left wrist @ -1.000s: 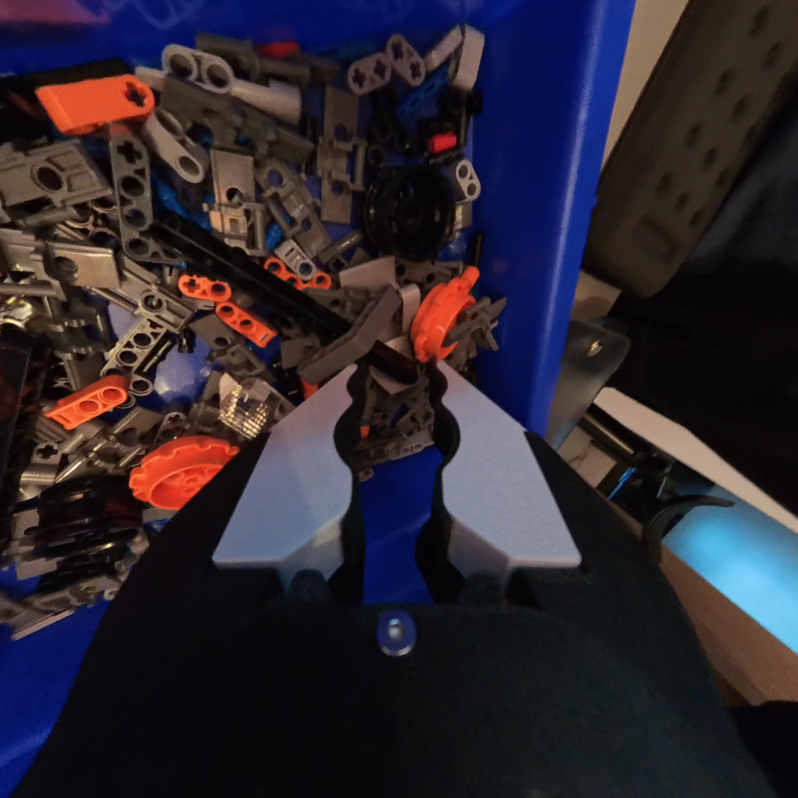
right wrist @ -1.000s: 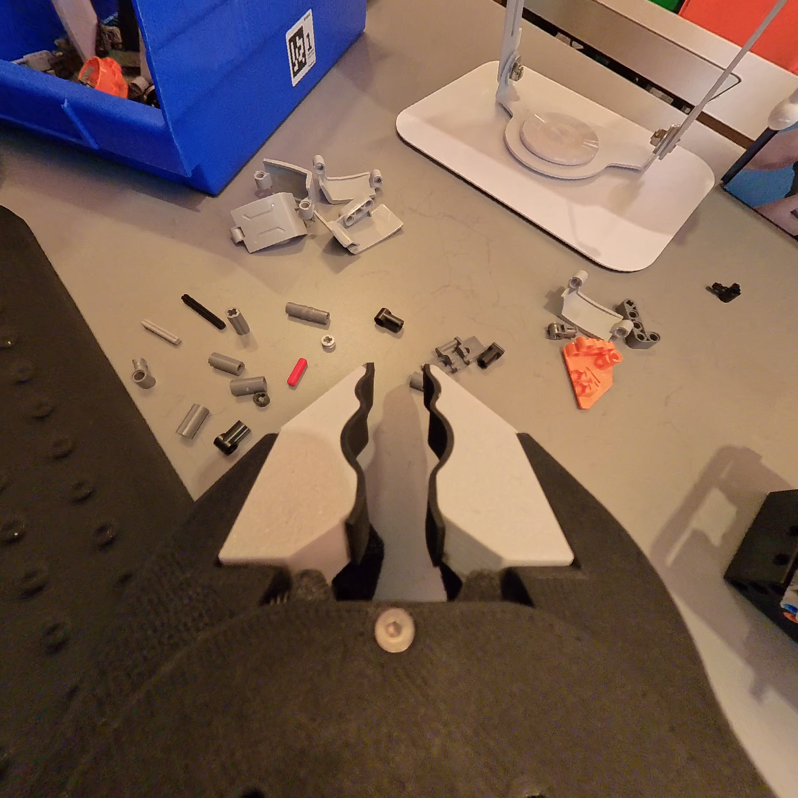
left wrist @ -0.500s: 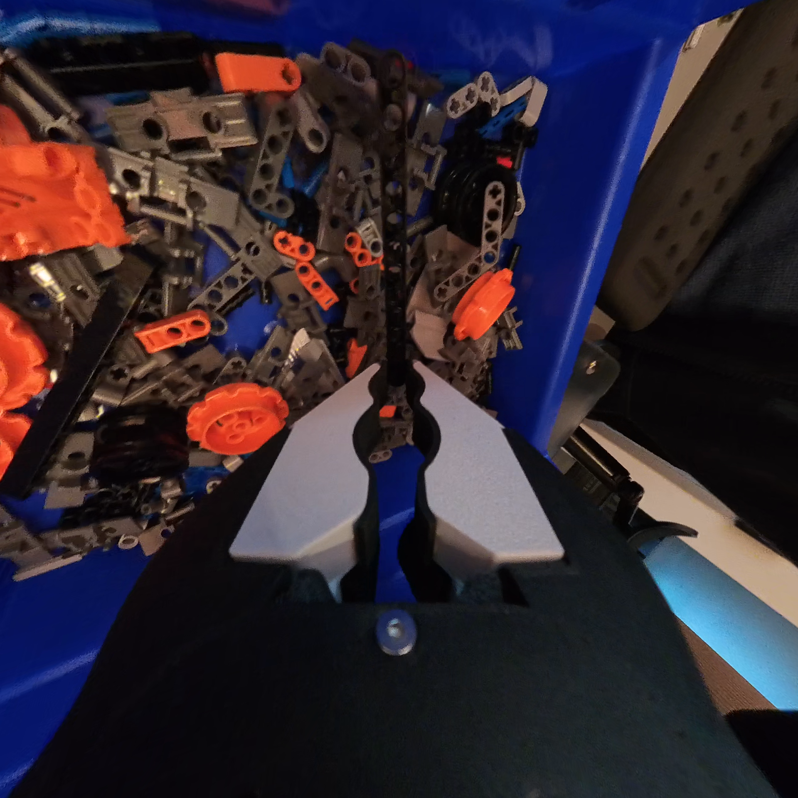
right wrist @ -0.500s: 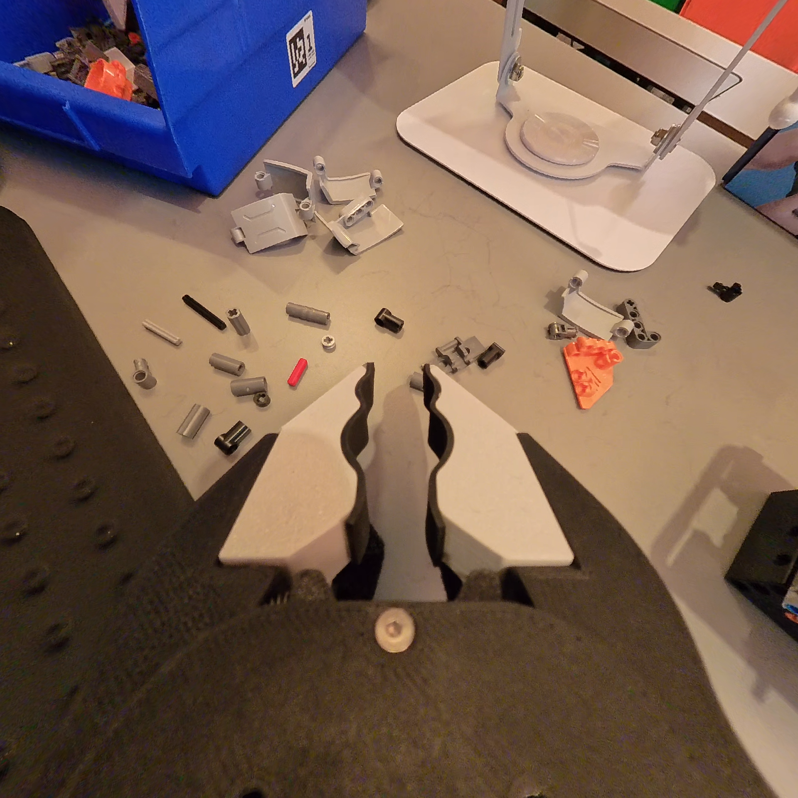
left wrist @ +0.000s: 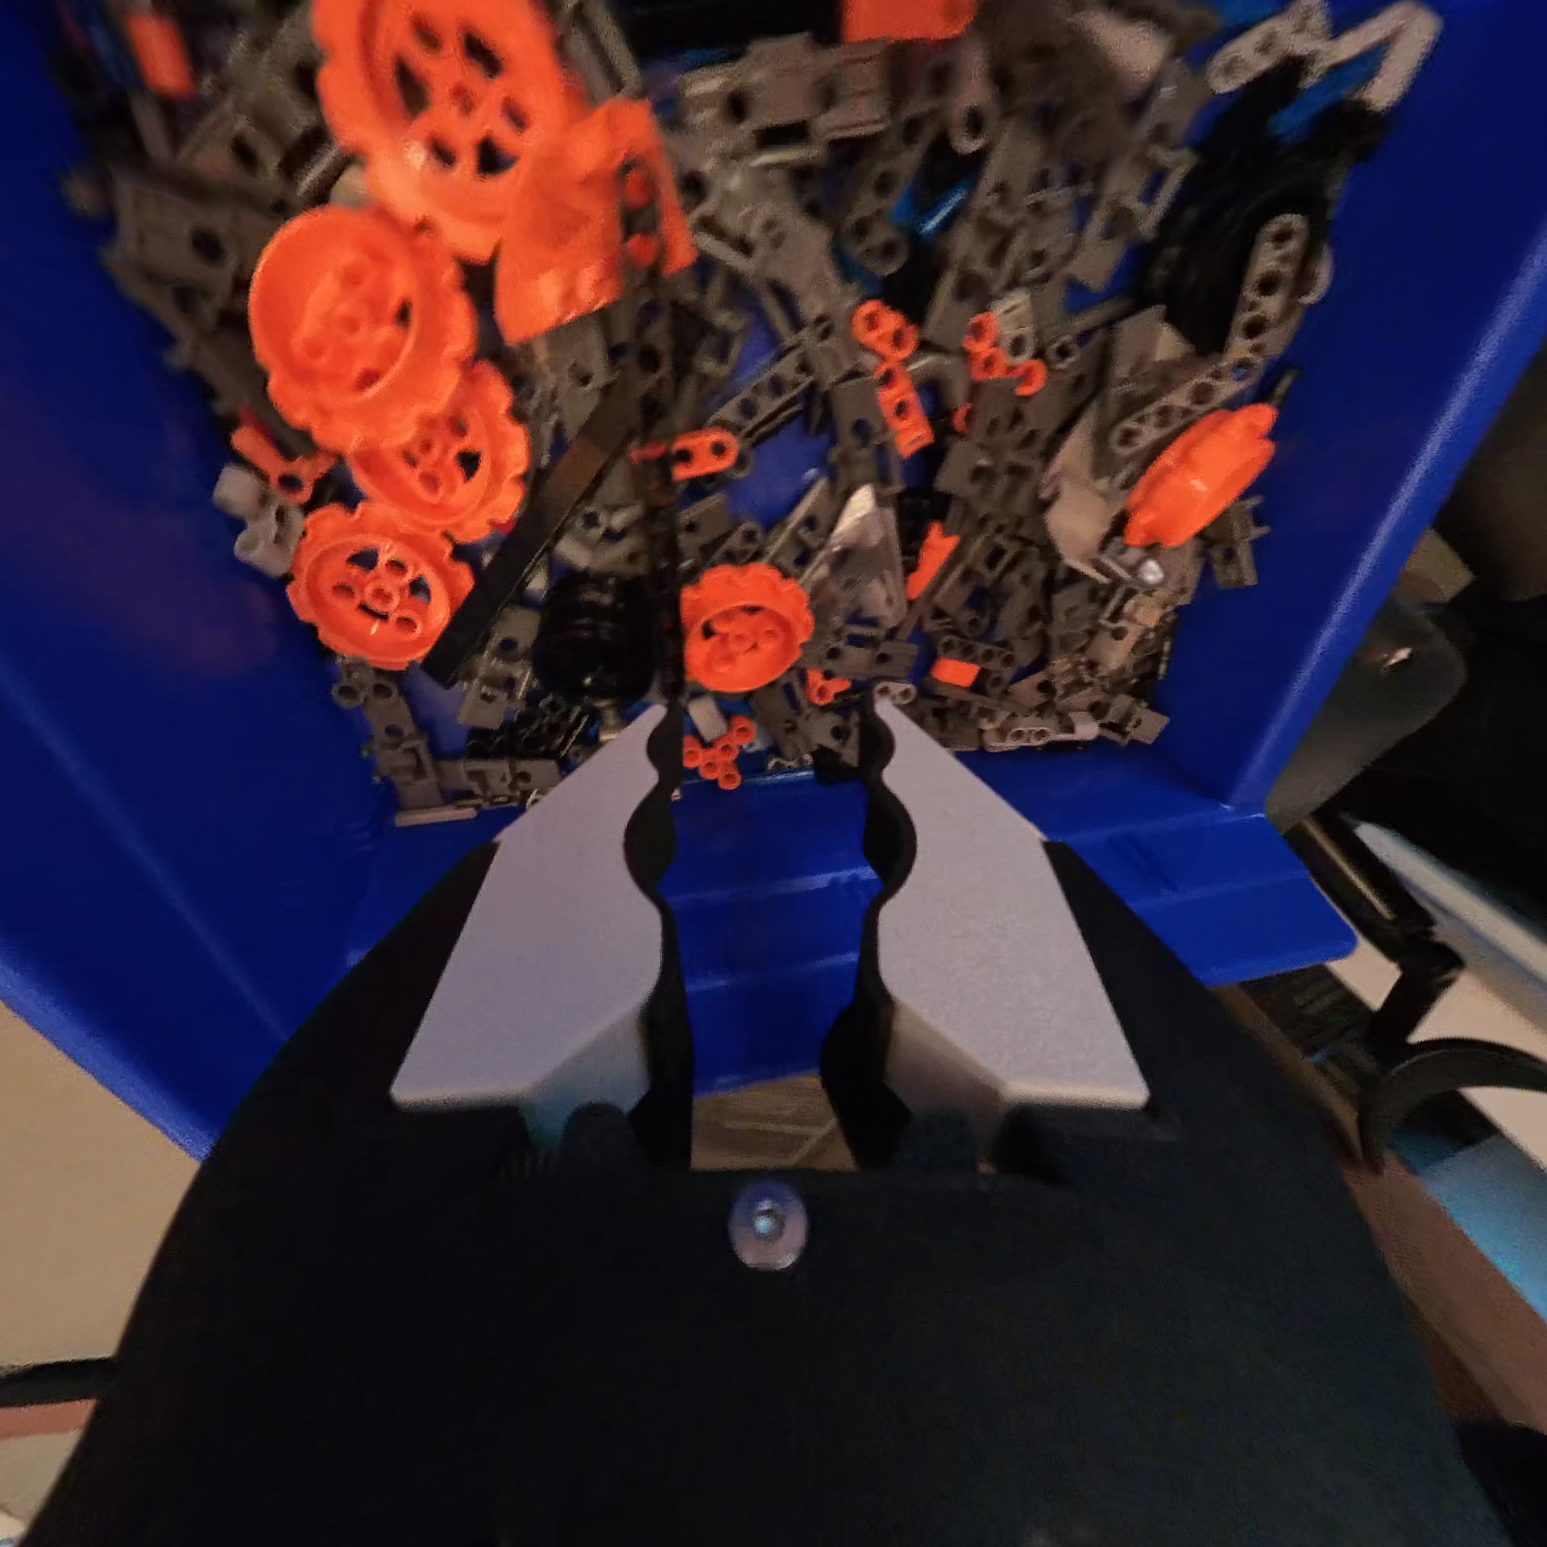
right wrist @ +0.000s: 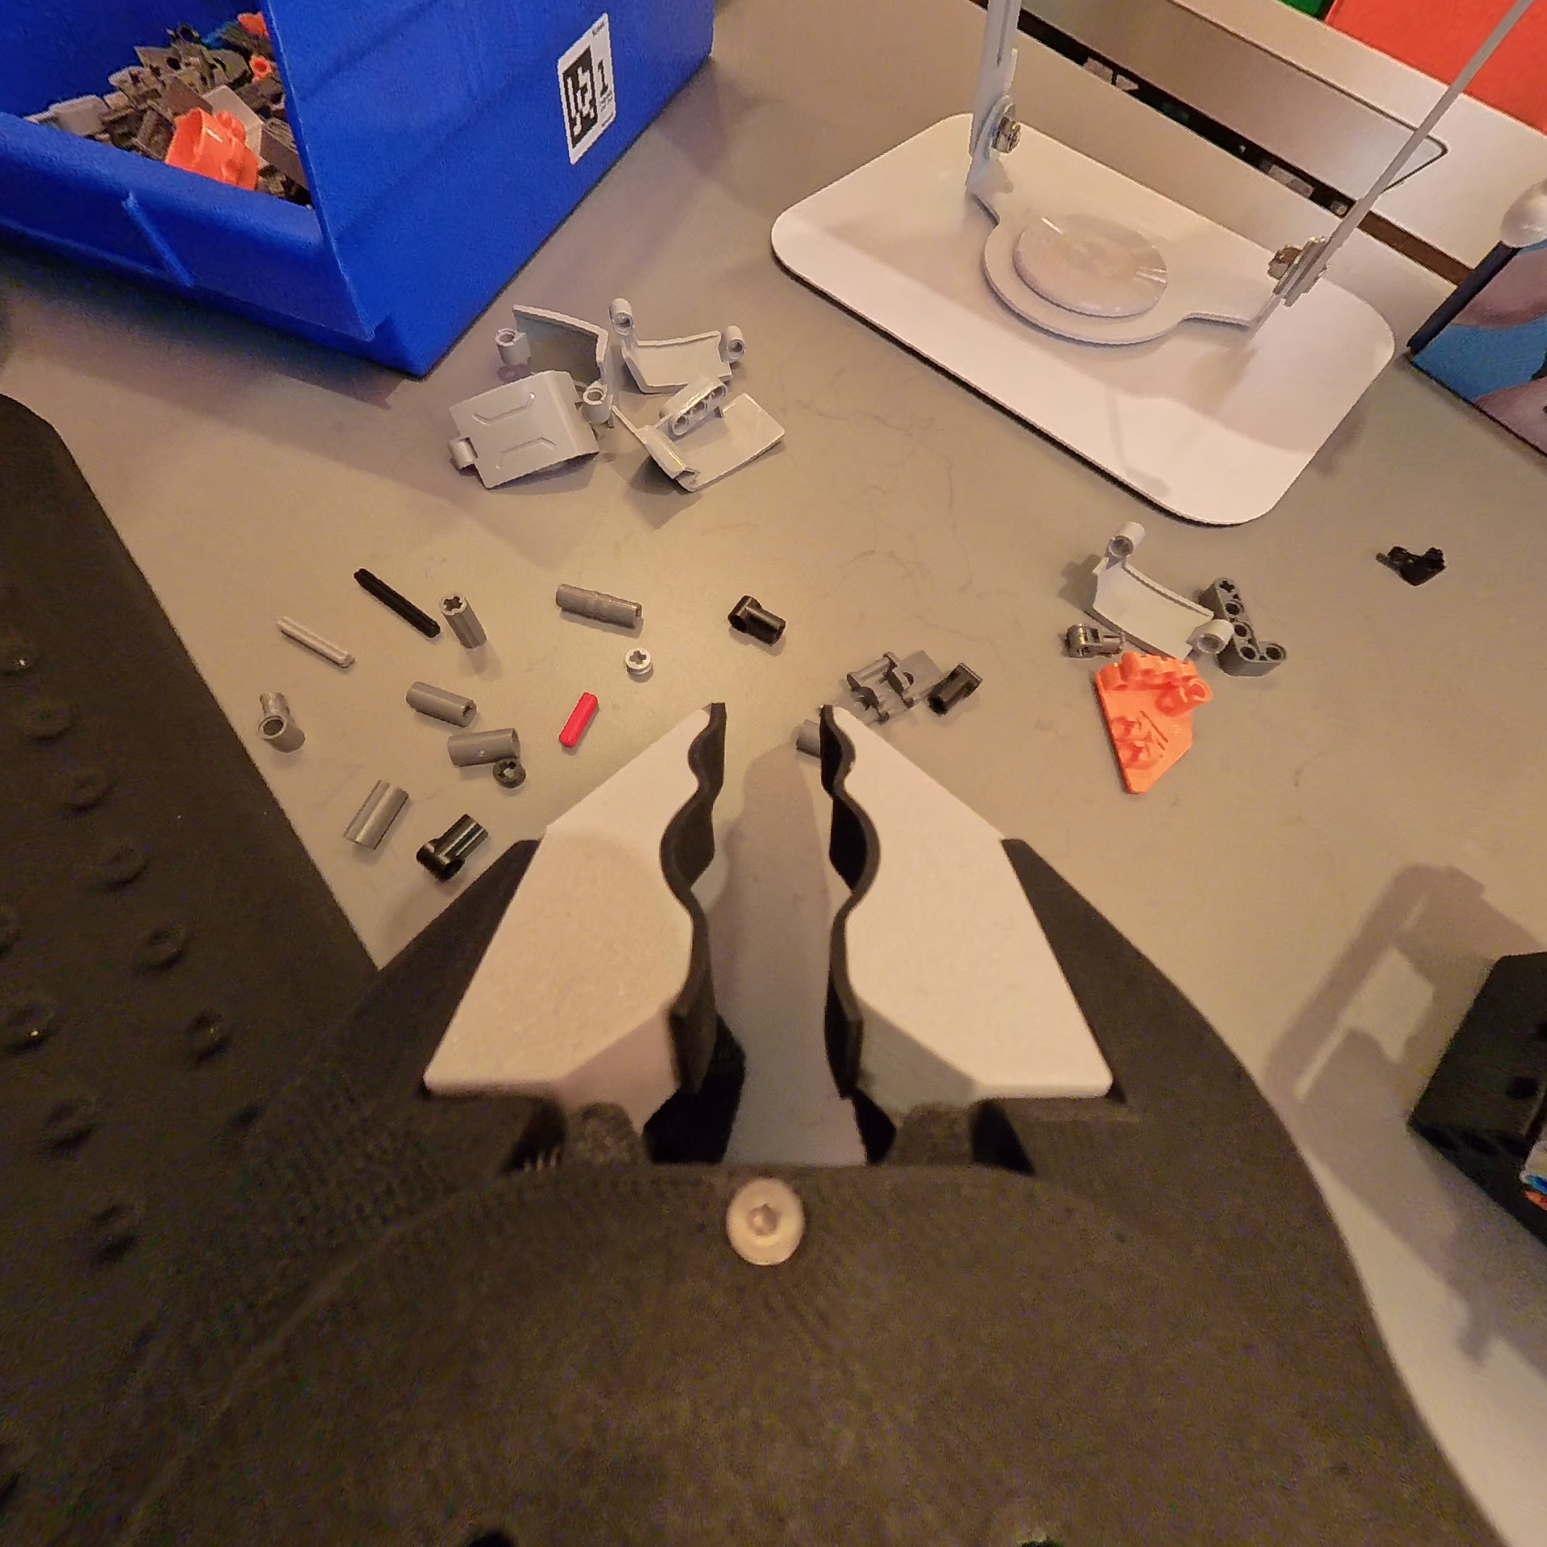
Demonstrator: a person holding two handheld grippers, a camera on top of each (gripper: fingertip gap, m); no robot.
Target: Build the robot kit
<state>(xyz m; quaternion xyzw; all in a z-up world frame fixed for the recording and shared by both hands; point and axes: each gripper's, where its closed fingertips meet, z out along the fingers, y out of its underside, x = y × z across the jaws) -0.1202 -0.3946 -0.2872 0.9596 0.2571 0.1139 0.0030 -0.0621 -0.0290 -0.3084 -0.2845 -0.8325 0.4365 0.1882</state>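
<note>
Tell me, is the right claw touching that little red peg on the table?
Apart. The right wrist view shows bare grey table between the red peg and the open right gripper.

Glossy blue plastic bin (left wrist: 1239,879), smooth orange plastic wheels (left wrist: 362,316) among grey plastic parts (left wrist: 988,586), matt grey tabletop (right wrist: 879,536), smooth white stand base (right wrist: 1172,418), shiny metal screw (right wrist: 764,1230), rough black gripper body (right wrist: 753,1381), matt pale jaws.

bin (right wrist: 469,192) far left | loose parts (right wrist: 536,418) on table (right wrist: 921,519) | stand (right wrist: 1088,335) right
</note>
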